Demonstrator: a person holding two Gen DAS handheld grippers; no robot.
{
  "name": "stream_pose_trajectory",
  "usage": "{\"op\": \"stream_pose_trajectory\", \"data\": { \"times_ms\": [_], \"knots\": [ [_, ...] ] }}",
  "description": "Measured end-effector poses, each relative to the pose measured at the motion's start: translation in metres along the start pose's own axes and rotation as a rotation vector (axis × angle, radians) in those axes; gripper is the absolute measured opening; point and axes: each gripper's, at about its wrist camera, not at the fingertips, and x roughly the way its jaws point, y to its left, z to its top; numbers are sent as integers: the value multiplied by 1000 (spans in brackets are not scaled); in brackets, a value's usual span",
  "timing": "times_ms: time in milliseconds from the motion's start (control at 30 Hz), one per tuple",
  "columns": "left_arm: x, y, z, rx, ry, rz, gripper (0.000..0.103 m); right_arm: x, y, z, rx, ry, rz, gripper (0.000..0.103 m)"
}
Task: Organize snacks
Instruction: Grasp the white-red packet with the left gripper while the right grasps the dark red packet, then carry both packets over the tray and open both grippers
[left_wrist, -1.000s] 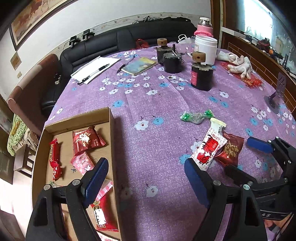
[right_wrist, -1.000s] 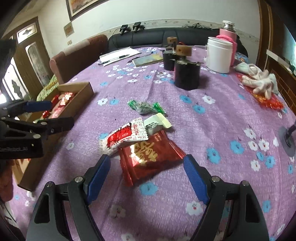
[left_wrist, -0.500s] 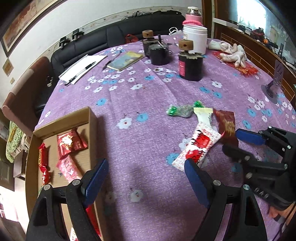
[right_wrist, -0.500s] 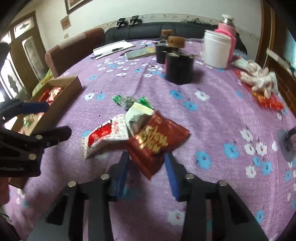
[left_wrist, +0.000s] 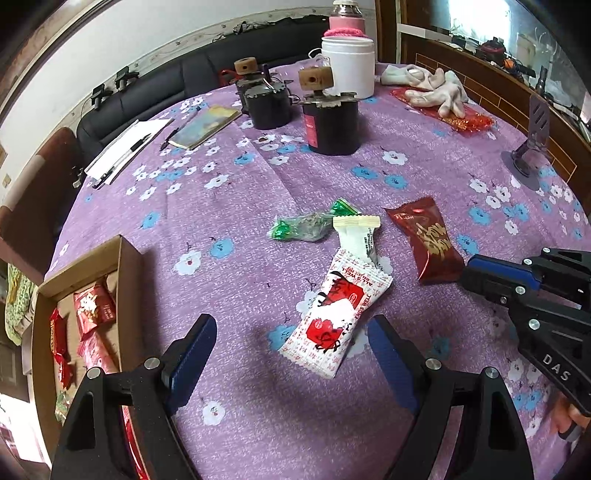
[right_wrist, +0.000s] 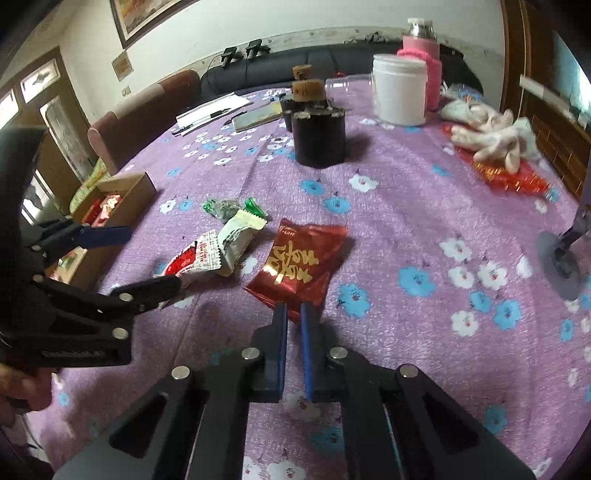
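My right gripper (right_wrist: 294, 317) is shut on the near edge of a dark red snack packet (right_wrist: 300, 262), which also shows in the left wrist view (left_wrist: 428, 238). My left gripper (left_wrist: 291, 339) is open just above the table, its jaws either side of a red-and-white snack packet (left_wrist: 338, 317). A white packet (left_wrist: 358, 234) and a green candy wrapper (left_wrist: 308, 225) lie just beyond it. A cardboard box (left_wrist: 127, 266) with several red snacks (left_wrist: 94, 308) sits at the left.
Two black canisters with cork tops (left_wrist: 330, 122) stand mid-table, with a white jar (left_wrist: 349, 66), pink flask (right_wrist: 421, 62), gloves (left_wrist: 432, 88), notebook (left_wrist: 207, 125) and papers (left_wrist: 123, 147) behind. A grey stand (left_wrist: 532, 147) is at the right edge. The tablecloth (left_wrist: 229, 192) is purple and flowered.
My right gripper closed on the dark red packet and dragged it clear of the other packets. My left gripper moved right, from over the box to around the red-and-white packet.
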Motion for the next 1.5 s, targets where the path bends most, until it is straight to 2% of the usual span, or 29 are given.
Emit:
{"op": "stream_pose_trajectory", "data": {
  "times_ms": [67, 100, 133, 267, 400, 467, 500, 667, 733, 800, 833, 900, 967, 1100, 1267, 1500],
  "knots": [
    [3, -2, 0, 8, -1, -1, 87, 1, -5, 2, 57, 9, 55, 32],
    [5, -2, 0, 11, 0, -1, 87, 1, -5, 4, 72, 1, 54, 56],
    [6, -2, 0, 12, 2, -1, 87, 0, -4, 6, 77, -14, 31, 65],
    [15, -2, 1, 16, 16, -2, 87, 3, 2, 22, 97, -39, -10, 65],
    [23, -7, 5, 34, 15, 0, 87, 23, 12, 32, 51, -11, -91, 65],
    [26, -9, 7, 43, 9, 4, 87, 33, 15, 33, 25, 10, -139, 53],
    [26, -10, 9, 46, 4, 3, 87, 36, 15, 32, 24, 18, -149, 43],
    [29, -13, 13, 53, -7, 2, 87, 33, 8, 29, 21, 12, -145, 37],
    [29, -11, 13, 41, -11, -21, 82, 27, 2, 28, 35, -3, -133, 29],
    [29, -7, 12, 9, -4, -91, 63, 20, -1, 29, 50, -16, -125, 27],
    [28, -6, 11, -3, -2, -121, 57, 16, -4, 28, 57, -25, -119, 27],
    [25, -10, 11, 8, -7, -121, 41, 9, -5, 27, 66, -38, -111, 26],
    [23, -14, 10, 16, -5, -125, 31, 2, -6, 26, 73, -51, -100, 26],
    [20, -12, 8, -14, -5, -169, 27, -9, -7, 25, 85, -70, -77, 26],
    [11, -3, 5, -61, -22, -218, 27, -19, -6, 23, 95, -89, -54, 26],
    [-14, 7, 4, -99, -81, -179, 27, -25, 1, 18, 91, -94, -29, 26]
  ]
}}
